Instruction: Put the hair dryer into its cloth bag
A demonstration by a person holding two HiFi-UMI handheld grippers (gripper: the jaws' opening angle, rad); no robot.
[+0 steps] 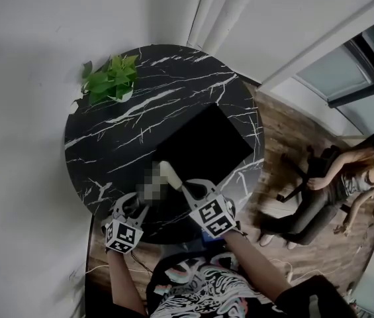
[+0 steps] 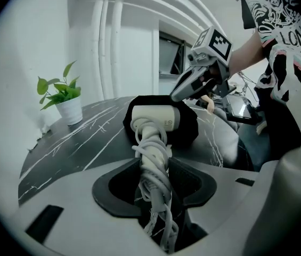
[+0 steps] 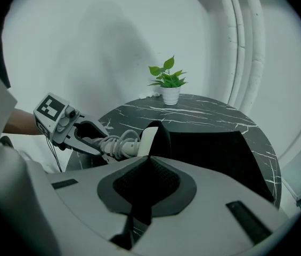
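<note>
A white hair dryer point(image 1: 169, 173) has its cord wound round its handle. My left gripper point(image 1: 139, 207) is shut on that wrapped handle point(image 2: 153, 159) and holds the dryer roughly level, its head point(image 2: 155, 119) at the mouth of the black cloth bag point(image 2: 192, 128). The bag point(image 1: 206, 144) lies flat in the middle of the round table. My right gripper point(image 1: 190, 191) is shut on the bag's near edge point(image 3: 158, 137) and lifts it beside the dryer's head point(image 3: 146, 140). The right gripper view shows the left gripper point(image 3: 94, 137) with the cord bundle in its jaws.
The table point(image 1: 107, 151) is round black marble with white veins. A small potted plant point(image 1: 110, 78) stands at its far left edge. White pipes point(image 1: 230, 12) run up the wall behind. A person sits on a chair point(image 1: 332, 191) on the wooden floor to the right.
</note>
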